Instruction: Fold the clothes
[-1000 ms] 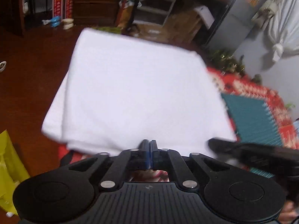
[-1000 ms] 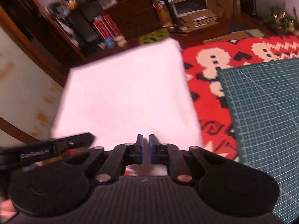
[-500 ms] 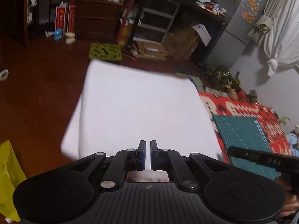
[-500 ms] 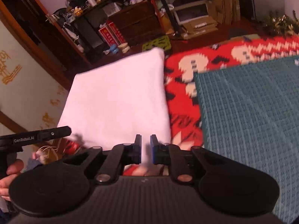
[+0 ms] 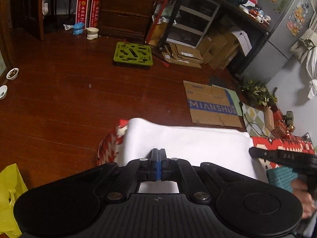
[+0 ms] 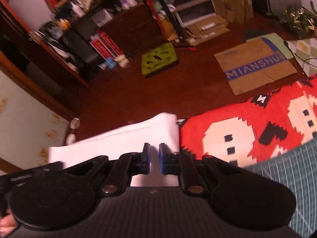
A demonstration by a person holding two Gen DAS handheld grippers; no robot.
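A folded white cloth (image 5: 188,144) hangs low in front of both grippers, over the edge of a red patterned blanket (image 6: 237,123). My left gripper (image 5: 158,152) is shut, pinching the cloth's near edge. In the right wrist view the same cloth (image 6: 122,138) fills the narrow gap between the fingers of my right gripper (image 6: 154,150), which is shut on it. The right gripper's body (image 5: 281,156) and a hand (image 5: 303,194) show at the right of the left wrist view. A teal cutting mat (image 6: 287,168) lies on the blanket to the right.
Dark wooden floor lies beyond the cloth. On it are a flattened cardboard box (image 5: 212,103), a green perforated tray (image 5: 132,54) and pet bowls (image 5: 12,73). A yellow bag (image 5: 8,194) sits at lower left. Cluttered shelves and a fridge (image 5: 277,39) line the back.
The cloth, held up and spread across both views before, has come down low over the blanket's edge. Both cameras now see the floor beyond it. The left fingers have closed tighter.
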